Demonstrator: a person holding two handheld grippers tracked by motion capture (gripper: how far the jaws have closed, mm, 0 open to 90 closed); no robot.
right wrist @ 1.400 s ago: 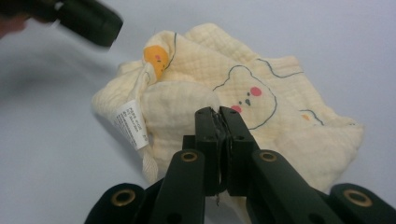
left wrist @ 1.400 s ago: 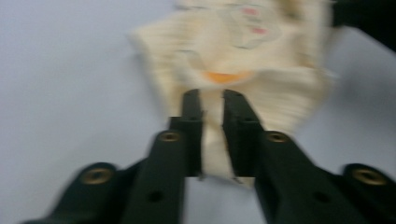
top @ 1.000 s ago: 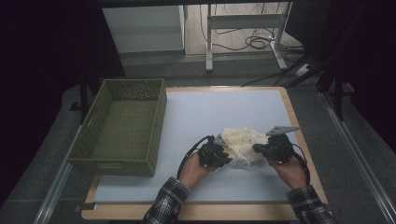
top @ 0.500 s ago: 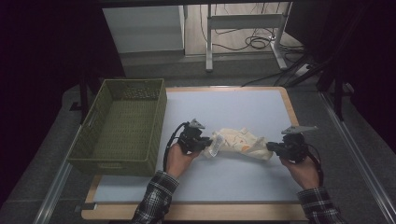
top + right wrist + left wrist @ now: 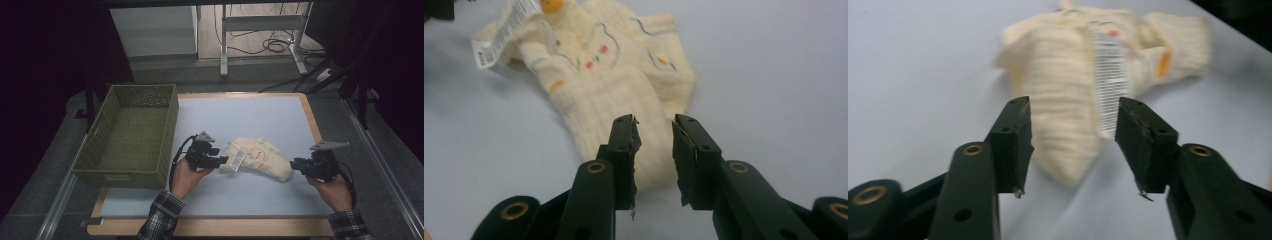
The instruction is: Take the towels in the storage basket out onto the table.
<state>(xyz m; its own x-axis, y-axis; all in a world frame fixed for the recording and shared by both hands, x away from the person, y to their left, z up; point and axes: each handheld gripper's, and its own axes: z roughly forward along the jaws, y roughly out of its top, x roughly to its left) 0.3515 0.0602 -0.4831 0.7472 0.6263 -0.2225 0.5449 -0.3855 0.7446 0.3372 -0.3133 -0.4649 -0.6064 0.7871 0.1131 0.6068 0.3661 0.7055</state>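
1. The surface [image 5: 260, 107] is pale blue-grey with a light wooden edge, lit more brightly than the room around it.
2. Grey carpet floor [image 5: 50, 165] lies on both sides of it, with metal rails [image 5: 387, 170] running along.
3. Beyond the far edge stands a white cabinet [image 5: 155, 30].
4. Beside the cabinet rise the white metal legs of a desk [image 5: 224, 45].
5. Black cables [image 5: 272, 45] lie coiled on the floor there.
6. Both outer sides of the room are dark.

The knitted garment [image 5: 260, 157] is cream with a ribbed weave, small red and orange marks and thin grey-blue outlines, and its white tag [image 5: 504, 35] carries black print. Both tools have black jaws. The basket [image 5: 131, 135] is olive-green mesh, the counter [image 5: 240, 112] pale blue-grey with a light wood edge.
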